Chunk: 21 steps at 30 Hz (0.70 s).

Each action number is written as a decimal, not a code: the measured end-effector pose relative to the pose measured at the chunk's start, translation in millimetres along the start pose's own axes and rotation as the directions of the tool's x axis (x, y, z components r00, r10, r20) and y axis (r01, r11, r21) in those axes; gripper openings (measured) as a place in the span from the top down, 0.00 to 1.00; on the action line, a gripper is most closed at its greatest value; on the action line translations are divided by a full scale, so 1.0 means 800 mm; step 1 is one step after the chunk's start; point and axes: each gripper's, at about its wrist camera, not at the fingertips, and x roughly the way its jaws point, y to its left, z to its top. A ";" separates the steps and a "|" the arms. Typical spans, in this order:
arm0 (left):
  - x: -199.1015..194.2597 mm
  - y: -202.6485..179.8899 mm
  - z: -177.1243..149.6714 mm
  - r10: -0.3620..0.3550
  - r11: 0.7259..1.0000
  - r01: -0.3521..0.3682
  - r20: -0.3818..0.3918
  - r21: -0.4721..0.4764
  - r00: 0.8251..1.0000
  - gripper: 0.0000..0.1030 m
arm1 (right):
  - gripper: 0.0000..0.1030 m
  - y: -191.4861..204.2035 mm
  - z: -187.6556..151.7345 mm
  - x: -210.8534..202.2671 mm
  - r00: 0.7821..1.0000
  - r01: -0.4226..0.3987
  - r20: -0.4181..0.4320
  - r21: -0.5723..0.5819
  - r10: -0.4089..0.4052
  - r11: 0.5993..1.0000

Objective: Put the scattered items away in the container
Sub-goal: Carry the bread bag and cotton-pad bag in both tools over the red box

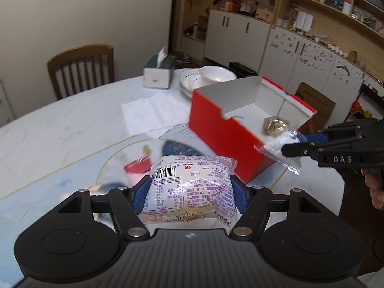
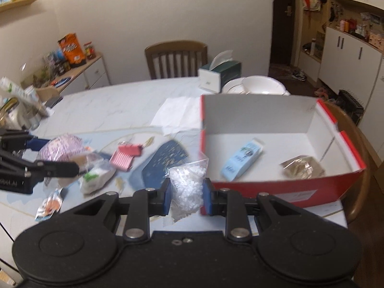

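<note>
Left wrist view: the left gripper point(image 1: 189, 192) is clamped on a wrapped bun packet point(image 1: 189, 187), held above the table point(image 1: 72, 124) in front of the red box point(image 1: 223, 139)

Right wrist view: the right gripper point(image 2: 186, 195) is pinched on a clear bag of white beads point(image 2: 188, 184), at the red box's near left corner; a blue carton point(image 2: 242, 162) lies inside

Unreadable to you: print on the wrapped bun point(image 1: 189, 187), blurred; small sachet point(image 2: 49, 206), label smeared. Your left gripper point(image 2: 60, 153) is cut off by the frame edge. The gold packet point(image 1: 276, 126) has indistinct contents.
</note>
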 end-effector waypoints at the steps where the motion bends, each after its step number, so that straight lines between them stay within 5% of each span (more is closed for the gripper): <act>1: 0.002 -0.006 0.004 -0.003 1.000 0.003 0.003 0.009 1.000 0.34 | 0.76 -0.008 0.003 -0.001 1.000 0.002 0.006 0.007 -0.002 1.000; 21: 0.078 -0.113 0.076 -0.067 0.990 0.065 0.013 0.122 0.998 0.34 | 0.76 -0.134 0.038 0.007 0.998 0.052 0.027 0.030 -0.053 0.998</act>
